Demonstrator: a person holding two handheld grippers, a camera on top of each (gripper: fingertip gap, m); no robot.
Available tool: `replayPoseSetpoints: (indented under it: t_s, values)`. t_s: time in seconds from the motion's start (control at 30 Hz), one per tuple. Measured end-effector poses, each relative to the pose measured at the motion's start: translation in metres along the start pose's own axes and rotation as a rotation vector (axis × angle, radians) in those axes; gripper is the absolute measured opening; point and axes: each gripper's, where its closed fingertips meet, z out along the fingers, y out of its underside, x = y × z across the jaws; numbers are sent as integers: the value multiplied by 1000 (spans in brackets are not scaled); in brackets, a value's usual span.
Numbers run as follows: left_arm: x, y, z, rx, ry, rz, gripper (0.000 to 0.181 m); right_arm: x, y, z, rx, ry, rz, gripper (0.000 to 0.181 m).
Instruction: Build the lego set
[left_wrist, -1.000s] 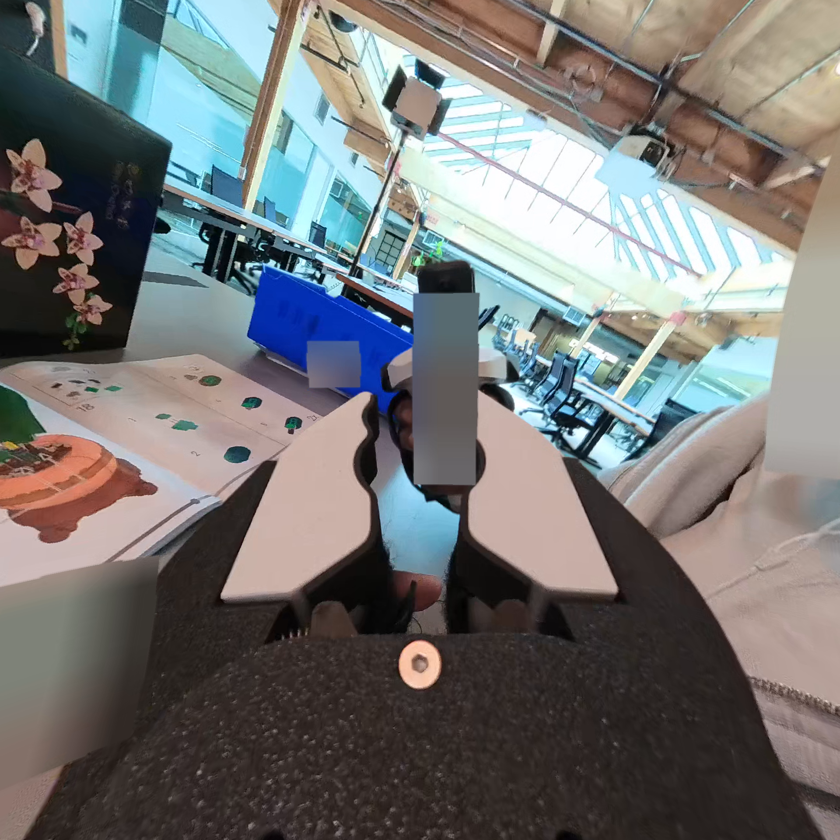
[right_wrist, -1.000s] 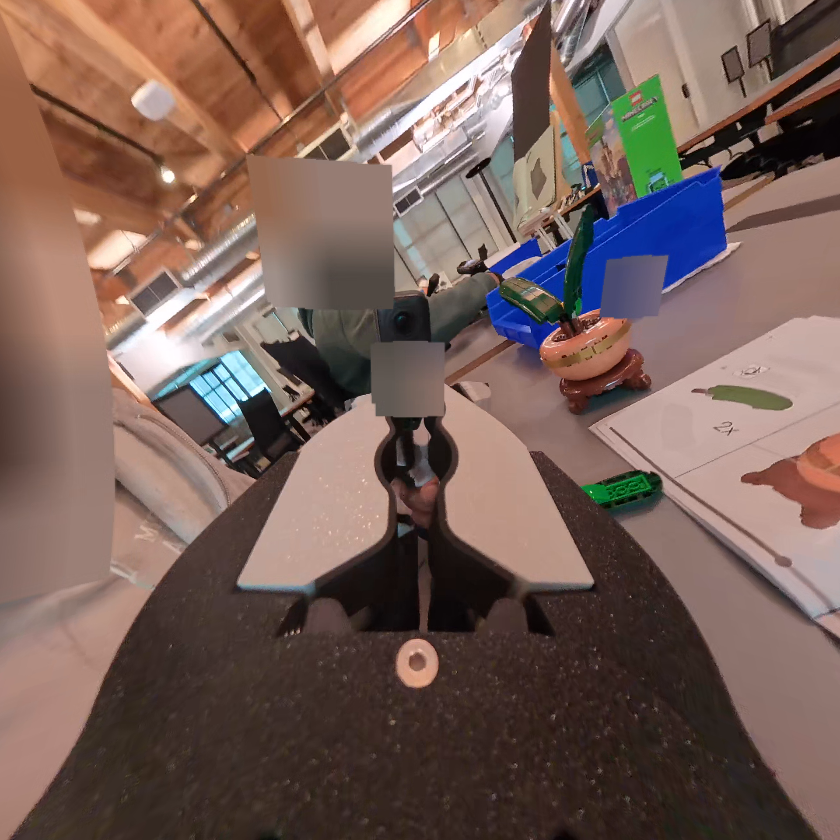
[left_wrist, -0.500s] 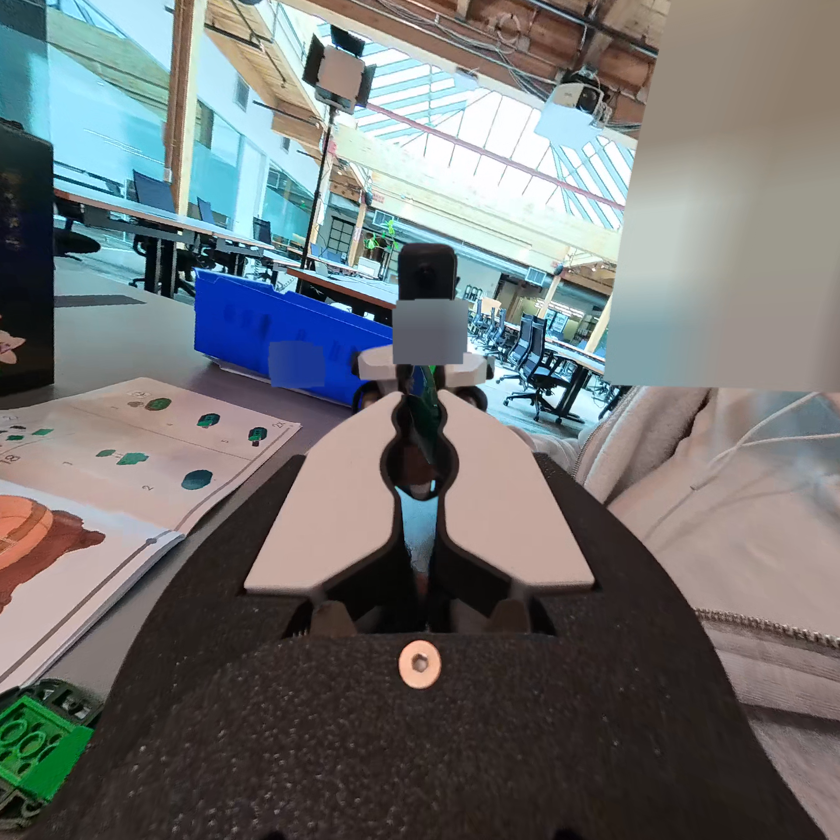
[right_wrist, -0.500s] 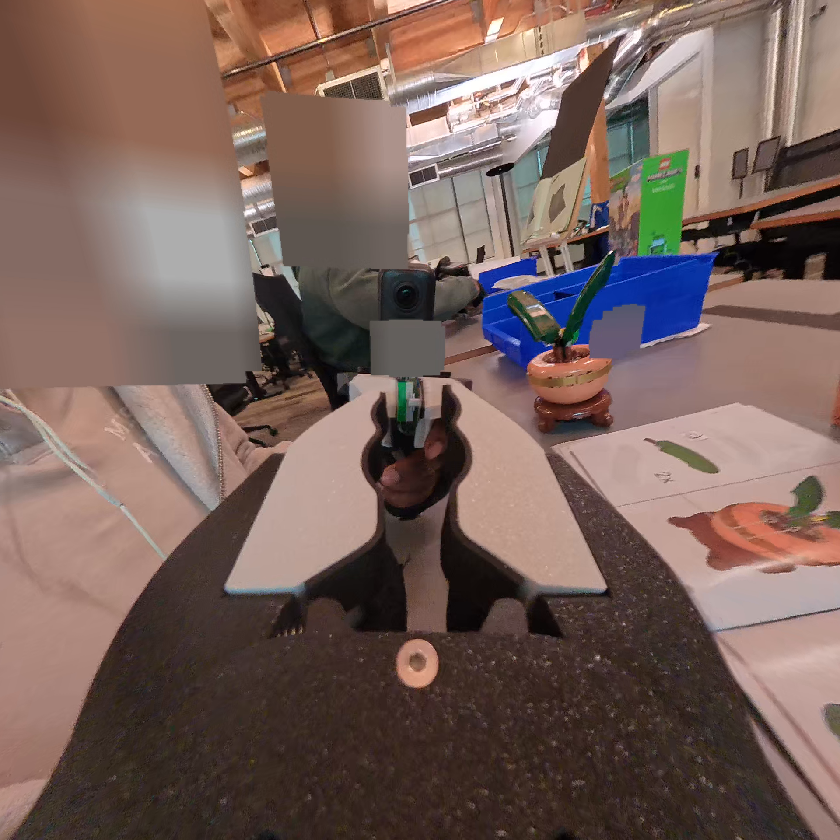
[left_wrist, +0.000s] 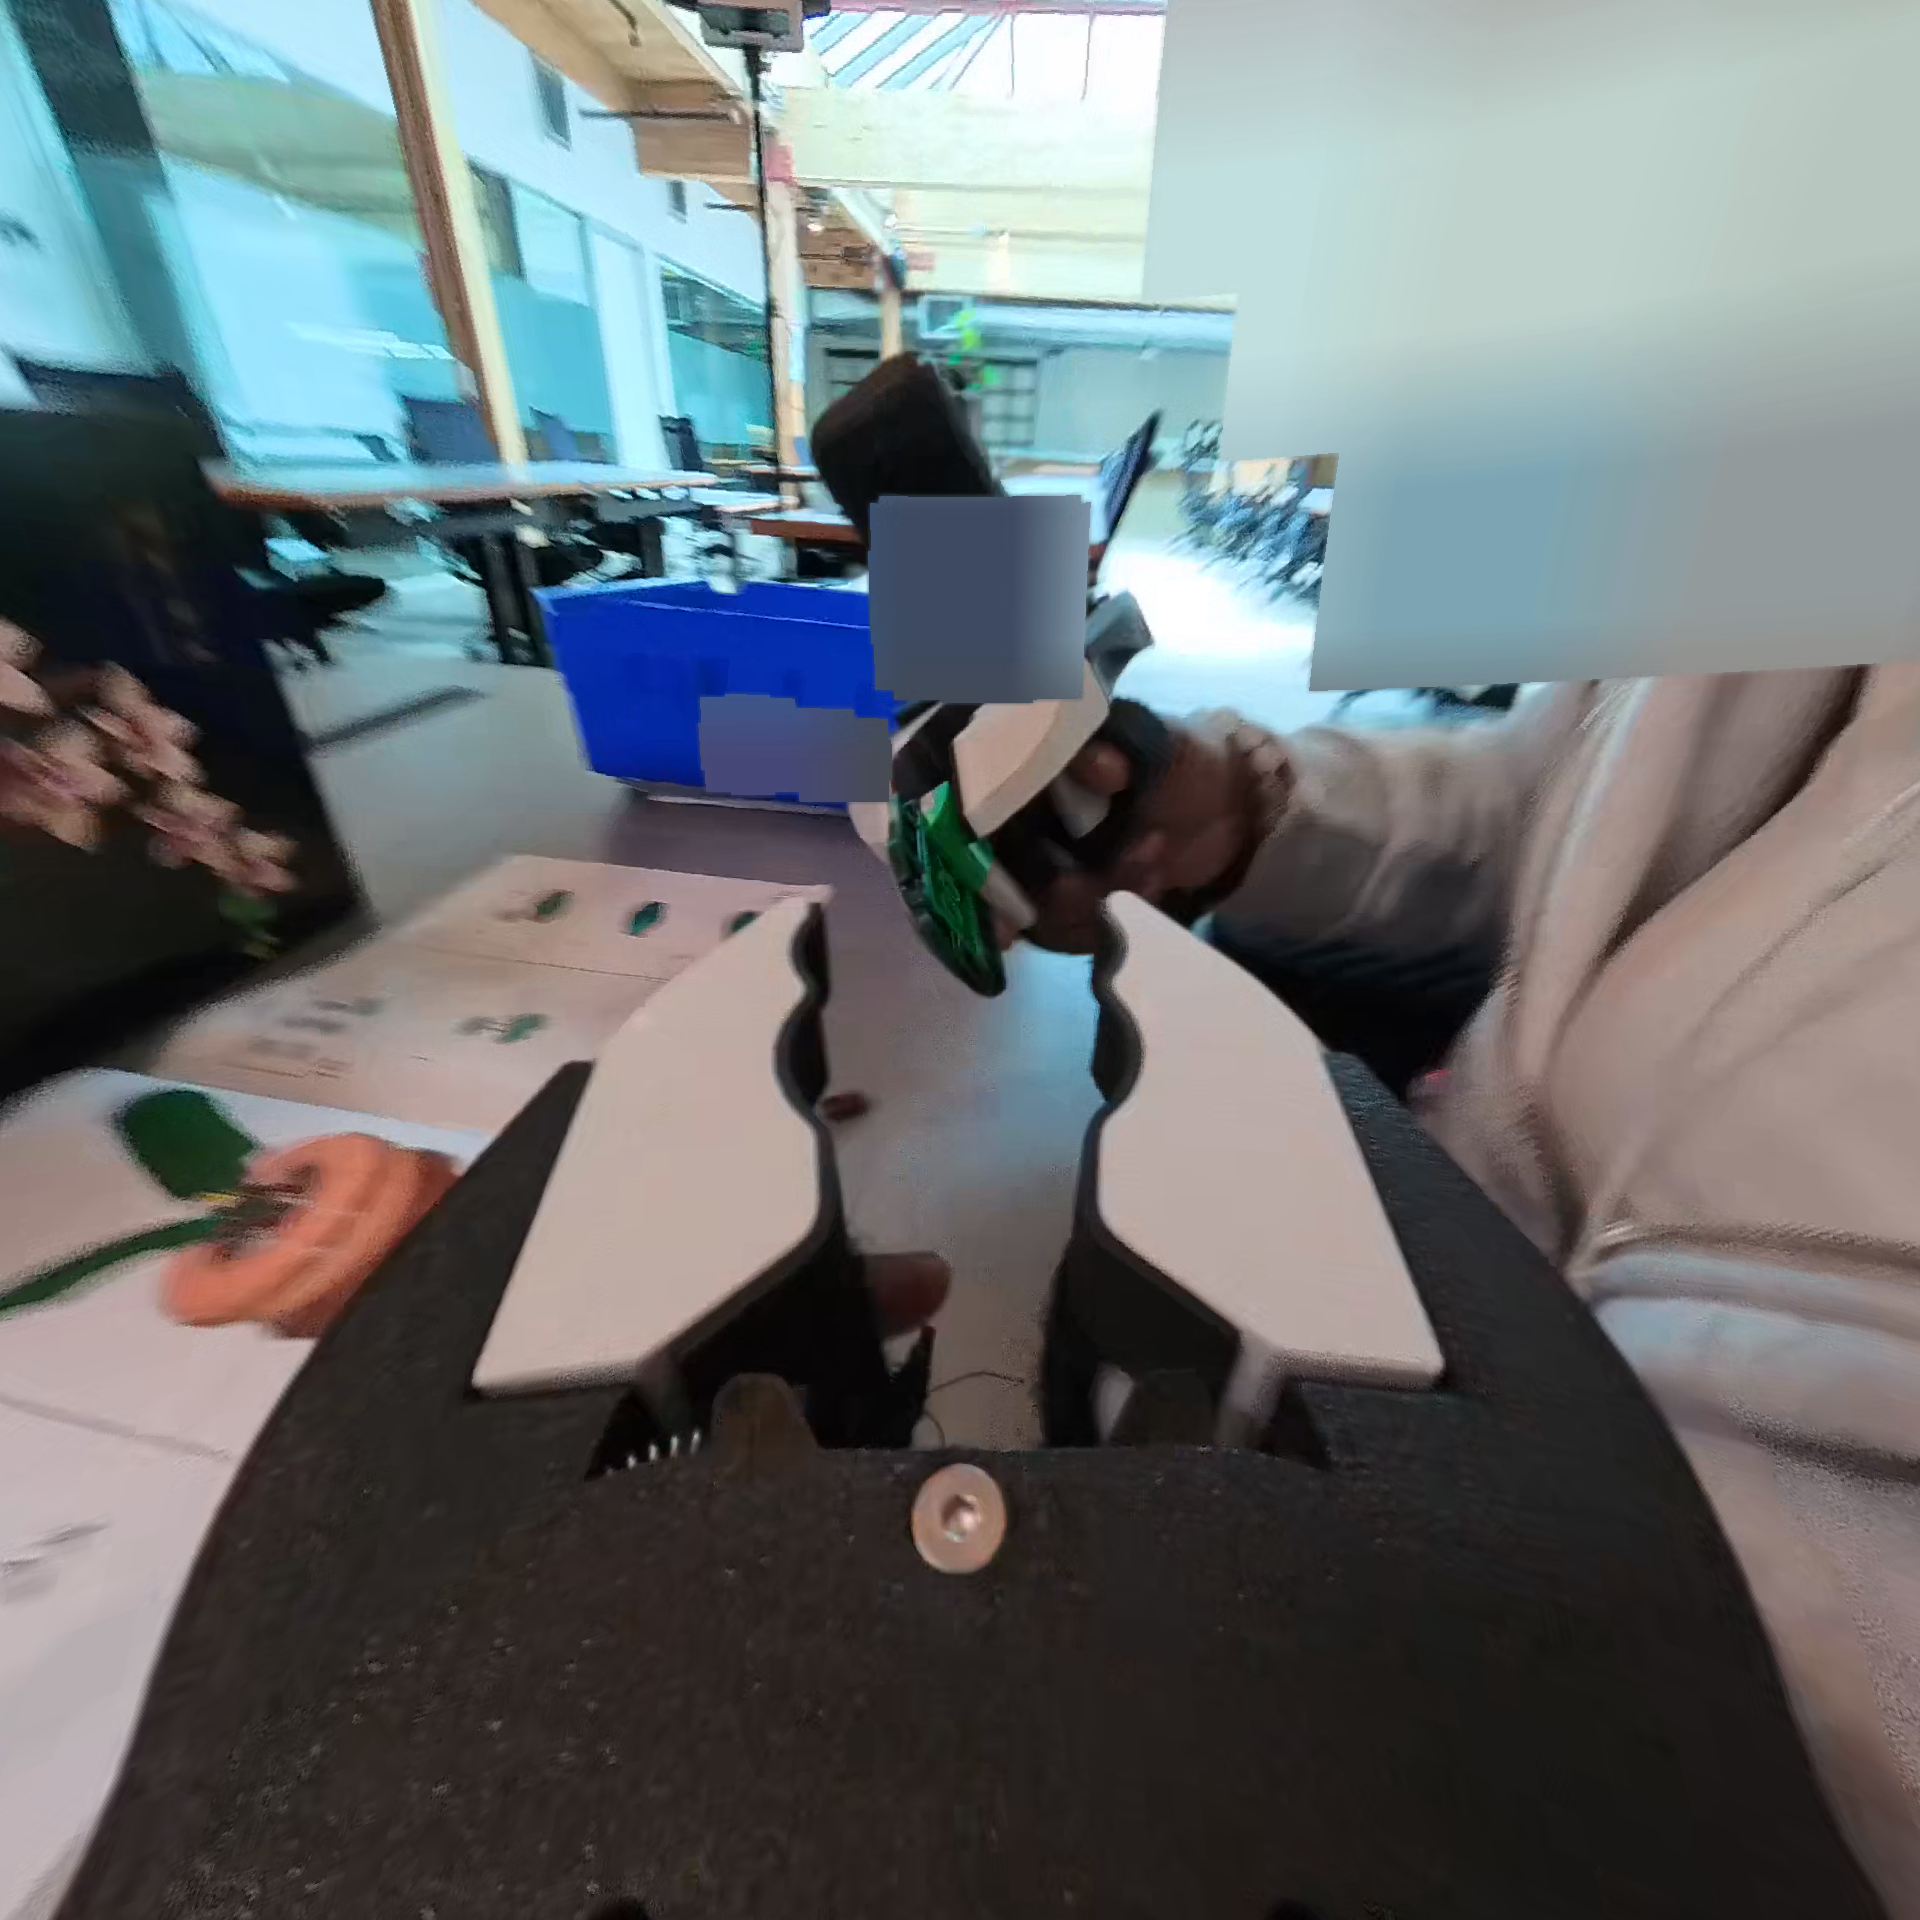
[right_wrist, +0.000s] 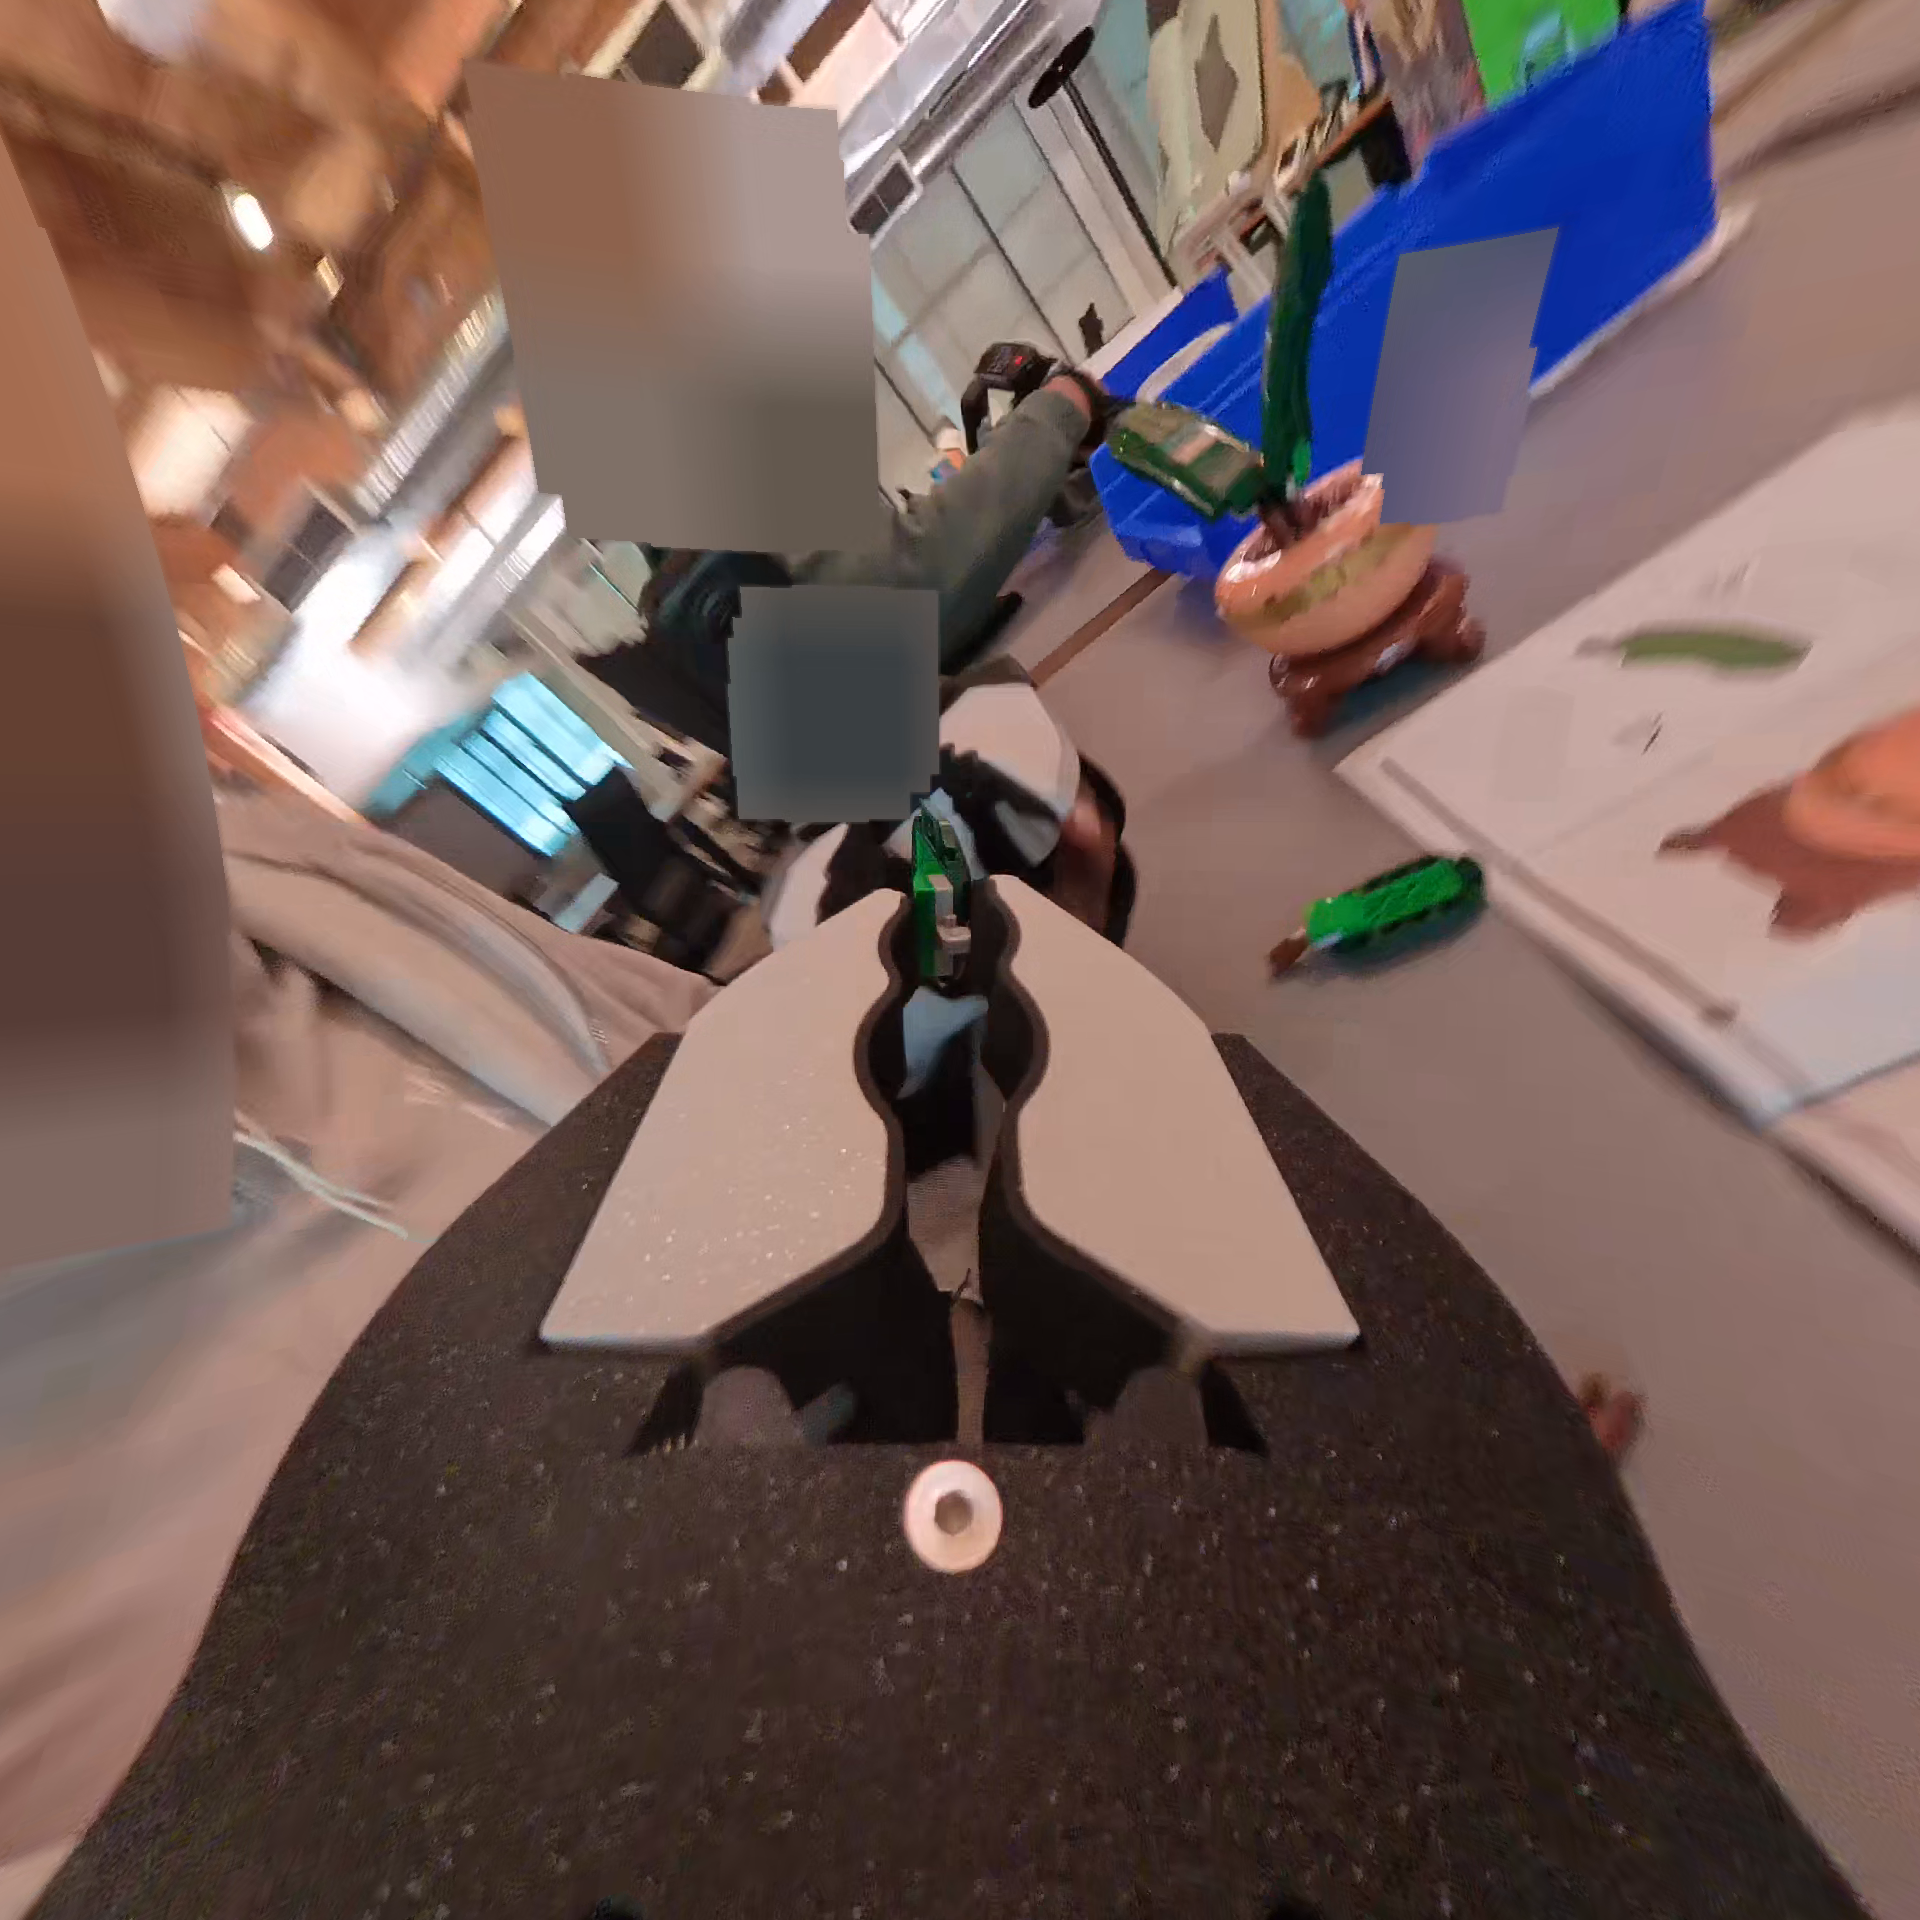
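Grey table (right_wrist: 1558, 1195) carries a build that looks only partly done: the pot (right_wrist: 1340, 592), far right, already bears two green leaves, and a loose leaf (right_wrist: 1392, 906) lies near the open manual (right_wrist: 1662, 831), apparently not yet fitted. Blue bins (left_wrist: 707, 675) stand far off, clear of the work. Right gripper (right_wrist: 940, 914) is clamped on a small green leaf piece (right_wrist: 935, 883). Left gripper (left_wrist: 961, 966) stands wide and empty. A tiny brown part (left_wrist: 840, 1108) lies between them.
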Motion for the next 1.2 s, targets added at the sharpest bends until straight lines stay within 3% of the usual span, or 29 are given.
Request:
replayPoseSetpoints:
  t_s: [0.1, 0.17, 0.3, 0.47, 0.57, 0.63, 0.7, 0.73, 0.77, 0.87, 0.9, 1.0, 1.07, 1.2]
  values:
    - [-6, 6, 0, -48, -79, 282, 58, 8, 6, -3, 10, -43, 247, 9]
    - [-3, 6, 3, -37, -76, 371, 56, 14, 13, -3, -12, -33, 313, 9]
    - [-6, 23, 12, -121, -50, 429, 50, 16, 16, 0, -34, -43, 352, 9]
    - [-9, 29, 15, -135, -46, 449, 36, 19, 20, 1, -35, -56, 386, 9]
    - [-10, 34, 15, -153, -39, 442, 35, 23, 23, 1, -40, -49, 401, 9]
    - [-9, 37, 15, -159, -33, 437, 35, 24, 26, 1, -61, -39, 347, 9]
    - [-7, 38, 14, -162, -18, 402, 35, 19, 28, -1, -117, -21, 157, 18]
    - [-8, 38, 13, -162, -28, 373, 35, 18, 28, -4, -160, 22, 44, 38]
    - [-10, 37, 10, -160, -41, 345, 35, 20, 27, -10, -195, 87, -79, 47]
    - [-18, 35, 0, -144, -98, 268, 35, 45, 16, -45, -241, 433, -420, 46]
    - [-21, 33, -3, -132, -112, 248, 35, 57, 16, -60, -273, 566, -477, 38]
    - [-25, 24, -9, -84, -127, 204, 35, 81, 44, -84, -444, 783, -464, 14]
    - [-27, 19, -10, -67, -131, 192, 35, 90, 62, -80, -492, 811, -397, 19]
    - [-22, 15, -6, -84, -103, 162, 35, 101, 65, -69, -459, 819, -311, 19]
